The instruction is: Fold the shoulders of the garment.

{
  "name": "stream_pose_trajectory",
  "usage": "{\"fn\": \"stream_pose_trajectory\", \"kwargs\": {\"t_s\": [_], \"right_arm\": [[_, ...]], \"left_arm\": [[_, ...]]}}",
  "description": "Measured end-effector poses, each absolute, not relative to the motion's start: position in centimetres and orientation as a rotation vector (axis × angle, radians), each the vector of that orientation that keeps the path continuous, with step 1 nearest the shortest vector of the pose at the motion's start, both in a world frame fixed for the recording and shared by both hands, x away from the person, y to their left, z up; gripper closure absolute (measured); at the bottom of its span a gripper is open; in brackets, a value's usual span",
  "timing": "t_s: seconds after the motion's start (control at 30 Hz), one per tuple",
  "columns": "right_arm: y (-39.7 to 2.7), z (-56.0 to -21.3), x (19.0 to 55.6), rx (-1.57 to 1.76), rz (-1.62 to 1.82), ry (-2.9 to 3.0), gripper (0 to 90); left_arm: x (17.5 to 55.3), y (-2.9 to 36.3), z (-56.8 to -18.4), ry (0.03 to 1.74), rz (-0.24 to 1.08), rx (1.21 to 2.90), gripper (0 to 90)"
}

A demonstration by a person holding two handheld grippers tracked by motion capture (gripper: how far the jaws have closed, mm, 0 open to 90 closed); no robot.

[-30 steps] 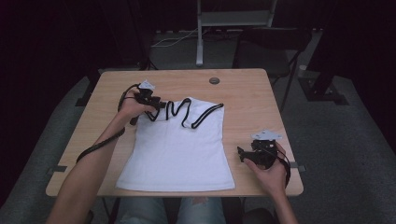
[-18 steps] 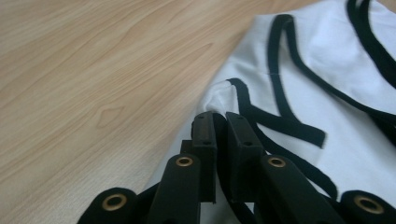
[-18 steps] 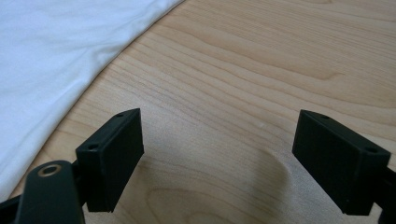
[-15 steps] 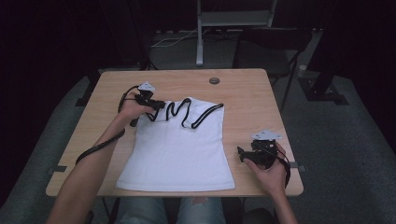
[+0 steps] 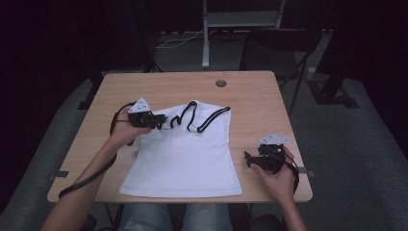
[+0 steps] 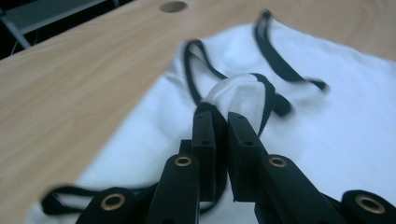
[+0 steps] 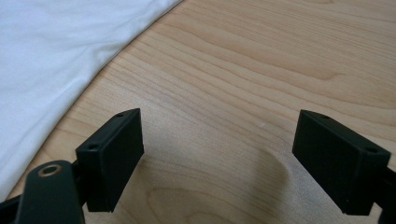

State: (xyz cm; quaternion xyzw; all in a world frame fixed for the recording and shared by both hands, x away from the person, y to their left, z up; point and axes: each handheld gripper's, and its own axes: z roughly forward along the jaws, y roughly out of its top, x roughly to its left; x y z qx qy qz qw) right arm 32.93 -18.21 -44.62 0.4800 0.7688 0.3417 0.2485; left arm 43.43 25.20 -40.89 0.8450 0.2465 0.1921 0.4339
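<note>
White tank top (image 5: 185, 154) with black trim lies flat on the desk (image 5: 250, 101), hem at the near edge. My left gripper (image 5: 161, 120) has its jaws clamped on the far-left shoulder strap (image 6: 236, 93). My right gripper (image 5: 248, 158) rests just right of it, jaws apart over bare wood.
</note>
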Motion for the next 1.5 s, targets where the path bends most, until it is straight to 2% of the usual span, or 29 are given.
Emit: {"fn": "stream_pose_trajectory", "kwargs": {"t_s": [0.13,0.43,0.6,0.87,1.13,1.27,1.4,1.5], "right_arm": [[-18.1,-44.6,33.0,1.301,0.935,2.101,15.9],[-16.3,-43.3,33.7,1.221,0.938,2.151,16.0],[-13.7,-41.7,35.4,1.126,0.965,2.209,21.2],[-8.2,-40.4,40.0,1.000,0.956,2.333,31.3],[-3.4,-40.8,42.3,0.849,0.938,2.451,53.0],[-1.8,-41.4,43.0,0.797,0.919,2.496,62.9],[-1.1,-42.1,43.4,0.788,0.854,2.527,77.5],[-1.1,-42.1,43.2,0.777,0.852,2.533,82.9]], "left_arm": [[41.5,25.4,-42.0,0.559,0.471,2.178,75.7],[39.8,27.1,-41.5,0.535,0.501,2.238,50.6],[40.2,26.0,-40.3,0.502,0.532,2.231,44.9],[41.7,22.7,-40.7,0.455,0.518,2.265,43.0],[42.2,20.9,-41.5,0.395,0.476,2.332,43.7],[42.4,20.7,-42.1,0.387,0.470,2.362,48.2],[42.4,20.7,-42.5,0.387,0.480,2.384,53.8],[42.3,20.6,-42.6,0.394,0.477,2.380,58.7]]}}
